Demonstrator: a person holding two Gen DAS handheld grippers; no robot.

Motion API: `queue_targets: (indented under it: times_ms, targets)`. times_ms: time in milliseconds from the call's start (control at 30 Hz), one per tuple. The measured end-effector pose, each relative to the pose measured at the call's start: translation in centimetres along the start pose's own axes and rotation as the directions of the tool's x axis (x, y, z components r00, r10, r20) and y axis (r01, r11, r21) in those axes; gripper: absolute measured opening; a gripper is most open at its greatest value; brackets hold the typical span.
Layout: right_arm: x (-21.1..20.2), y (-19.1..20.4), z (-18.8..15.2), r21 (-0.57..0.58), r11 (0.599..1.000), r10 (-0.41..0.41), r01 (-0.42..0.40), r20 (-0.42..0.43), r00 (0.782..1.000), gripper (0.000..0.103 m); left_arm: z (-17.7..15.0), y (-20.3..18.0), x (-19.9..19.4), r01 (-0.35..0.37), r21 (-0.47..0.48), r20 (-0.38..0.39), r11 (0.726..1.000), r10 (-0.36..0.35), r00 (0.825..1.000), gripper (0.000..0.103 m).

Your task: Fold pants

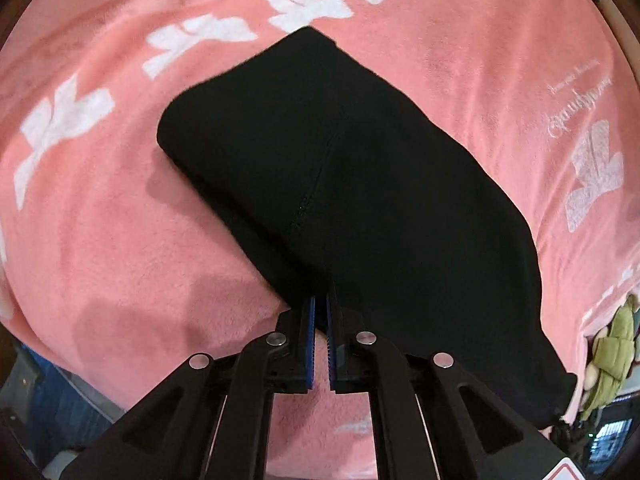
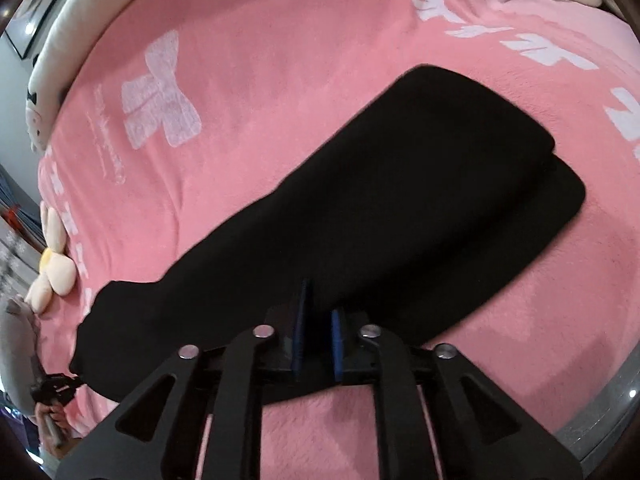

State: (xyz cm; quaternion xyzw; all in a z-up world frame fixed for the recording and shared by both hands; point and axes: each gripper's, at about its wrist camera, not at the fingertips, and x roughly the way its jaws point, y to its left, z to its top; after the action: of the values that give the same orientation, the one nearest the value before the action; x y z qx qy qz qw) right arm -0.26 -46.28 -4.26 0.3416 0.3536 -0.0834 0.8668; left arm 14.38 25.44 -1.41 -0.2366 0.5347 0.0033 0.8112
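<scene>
Black pants [image 1: 360,180] lie folded lengthwise on a pink blanket [image 1: 120,220], with one end doubled over at the far side. My left gripper [image 1: 321,300] is shut on the near edge of the cloth, its blue pads almost together with fabric pinched at the tips. In the right wrist view the pants [image 2: 400,200] stretch from the lower left to the upper right. My right gripper [image 2: 320,300] grips their near edge, with a thick bunch of black fabric filling the gap between its blue pads. The cloth sags below both grippers.
The pink blanket [image 2: 280,60] carries white bow prints. A green plush toy [image 1: 612,356] lies at its right edge. A flower plush [image 2: 52,276] and a white cushion [image 2: 64,40] sit along the left. A person's hand [image 2: 50,420] shows at the lower left.
</scene>
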Motion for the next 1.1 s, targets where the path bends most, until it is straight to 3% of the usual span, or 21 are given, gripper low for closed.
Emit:
queue_targets:
  times_ms: [33, 67, 100, 133, 167, 233, 267, 333, 433, 467, 567, 633, 733, 833, 933, 967, 1000, 1033, 1100]
  targets:
    - [-0.3, 0.2, 0.2, -0.002, 1.000, -0.006, 0.006, 0.008, 1.000, 0.030, -0.1, 0.0, 0.0, 0.001, 0.000, 0.011, 1.000, -0.001, 1.000, 0.004]
    - [-0.7, 0.0, 0.4, -0.003, 1.000, -0.016, 0.016, 0.020, 1.000, 0.054, 0.0, -0.2, 0.0, -0.001, 0.003, 0.011, 1.000, 0.001, 1.000, 0.004]
    - [-1.2, 0.1, 1.1, 0.002, 0.999, -0.038, 0.038, 0.051, 0.998, 0.069, 0.3, -0.4, 0.2, -0.006, 0.004, 0.009, 1.000, 0.006, 1.000, 0.004]
    - [-1.6, -0.1, 1.8, 0.013, 0.999, -0.050, 0.049, 0.080, 0.996, 0.072, 0.1, 0.3, 0.1, -0.011, 0.002, 0.006, 1.000, 0.011, 1.000, 0.004]
    - [-1.8, -0.7, 2.5, 0.040, 0.998, -0.055, 0.051, 0.111, 0.992, 0.072, 0.0, 0.3, 0.0, -0.014, -0.002, 0.002, 1.000, 0.014, 1.000, 0.004]
    - [-1.5, -2.4, 3.9, 0.097, 0.995, -0.027, 0.016, 0.115, 0.993, 0.045, 0.3, 0.3, 0.5, -0.018, -0.016, 0.003, 1.000, 0.018, 1.000, 0.004]
    - [-0.9, -3.0, 4.5, 0.127, 0.992, -0.020, 0.007, 0.096, 0.995, 0.002, 0.3, 0.7, 0.4, -0.019, -0.019, 0.006, 1.000, 0.020, 1.000, 0.004]
    - [-2.3, -3.2, 5.2, 0.153, 0.987, 0.020, -0.042, 0.139, 0.990, 0.003, 0.6, 0.4, 0.0, -0.033, -0.013, 0.017, 0.999, 0.033, 0.999, 0.004]
    - [-6.4, -1.3, 4.4, 0.034, 0.998, 0.045, -0.055, 0.243, 0.969, 0.003, 0.5, 0.2, -0.4, -0.044, 0.003, 0.021, 0.999, 0.044, 0.999, 0.004]
    - [-6.4, -1.9, 3.8, 0.018, 1.000, 0.009, -0.013, 0.227, 0.974, 0.003, 0.4, 0.4, -0.3, -0.050, 0.012, 0.019, 0.999, 0.050, 0.999, 0.004]
    - [-2.3, -5.1, 2.3, 0.037, 0.995, -0.094, 0.093, 0.040, 0.995, 0.004, 0.4, 0.3, 0.4, -0.077, 0.024, 0.022, 0.997, 0.076, 0.997, 0.004]
    - [-2.9, -6.1, 1.4, 0.076, 0.996, -0.044, 0.038, 0.075, 0.996, 0.010, 0.4, -0.4, 0.6, -0.099, 0.033, 0.034, 0.995, 0.098, 0.995, 0.004]
    - [-5.7, -5.9, 0.8, 0.098, 0.993, -0.082, 0.069, 0.138, 0.987, 0.028, 0.5, -0.4, 0.3, -0.097, 0.032, 0.038, 0.995, 0.095, 0.995, 0.004]
    - [-7.6, -5.7, 0.2, 0.103, 0.990, -0.113, 0.097, 0.163, 0.980, 0.028, 0.6, 0.7, -0.2, -0.067, 0.016, 0.035, 0.998, 0.067, 0.997, 0.005]
    - [-9.1, -2.3, -0.9, 0.021, 0.997, -0.077, 0.074, 0.182, 0.980, 0.029, 0.2, 1.9, -2.5, 0.014, -0.004, 0.077, 1.000, -0.013, 0.997, 0.010]
    - [-9.3, -1.2, -1.1, -0.018, 0.997, -0.067, 0.072, 0.175, 0.982, 0.031, 0.2, 2.0, -3.0, 0.038, -0.010, 0.089, 0.999, -0.037, 0.995, 0.027]
    - [-9.2, 0.5, -1.6, -0.074, 0.995, -0.060, 0.073, 0.167, 0.984, 0.035, 0.2, 2.4, -3.6, 0.069, -0.015, 0.106, 0.997, -0.067, 0.992, 0.051]
    - [-8.9, 2.6, -2.6, -0.124, 0.990, -0.044, 0.064, 0.157, 0.987, 0.036, 0.3, 2.8, -4.2, 0.091, -0.029, 0.130, 0.995, -0.087, 0.988, 0.058]
    - [-7.3, 7.5, -4.2, -0.197, 0.980, 0.050, -0.029, 0.100, 0.994, 0.037, 0.8, 3.6, -4.8, 0.095, -0.054, 0.166, 0.994, -0.085, 0.983, 0.059]
